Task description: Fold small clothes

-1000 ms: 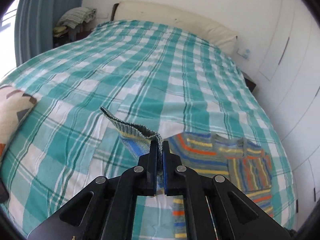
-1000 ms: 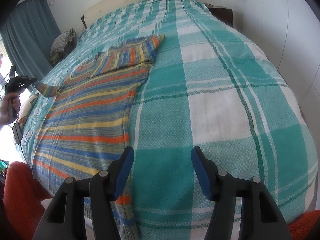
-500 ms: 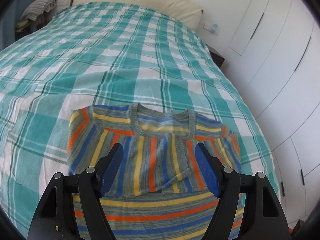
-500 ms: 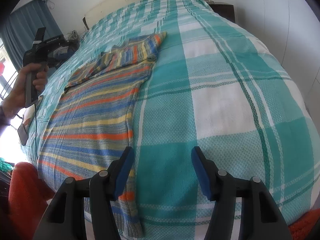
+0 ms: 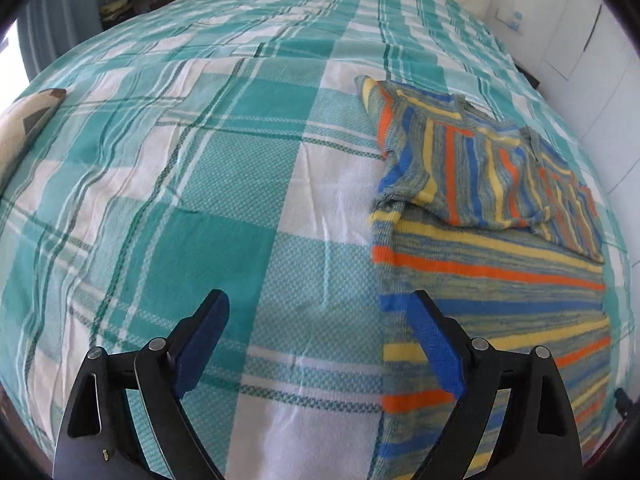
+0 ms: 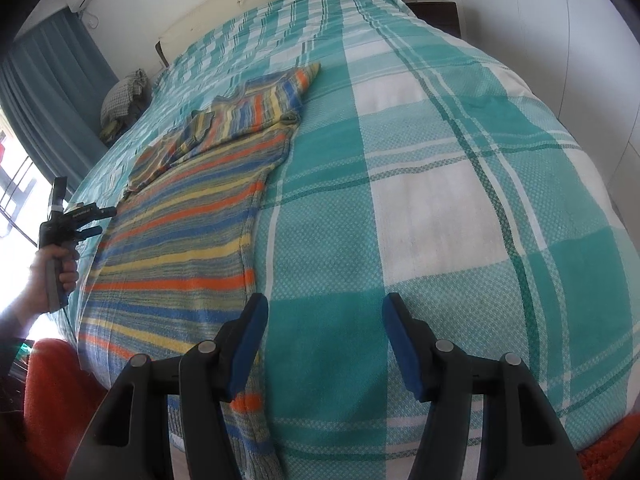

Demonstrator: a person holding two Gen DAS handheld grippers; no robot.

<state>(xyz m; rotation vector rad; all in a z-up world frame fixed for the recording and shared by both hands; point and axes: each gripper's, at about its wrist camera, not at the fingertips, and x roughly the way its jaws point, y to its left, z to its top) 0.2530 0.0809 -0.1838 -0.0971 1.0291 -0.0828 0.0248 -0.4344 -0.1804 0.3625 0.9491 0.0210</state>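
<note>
Two hand-held grippers I am steering, left hand-held gripper (image 5: 320,340) opening wider with nothing between its pads, right hand-held gripper (image 6: 324,340) hanging spread and empty, striped sweater (image 5: 488,216) lying flat on the plaid bed (image 5: 240,160), sleeves folded in.

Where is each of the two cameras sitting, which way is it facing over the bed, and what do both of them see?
Left wrist view: on the left gripper, looking down at the checked bedspread with the striped sweater to its right; only its own empty, opening jaws show.
Right wrist view: on the right gripper, facing up the bed toward the headboard; its own empty open jaws show, plus the person's left hand holding the other gripper.
Shared: sweater, bedspread, and the left gripper.
</note>
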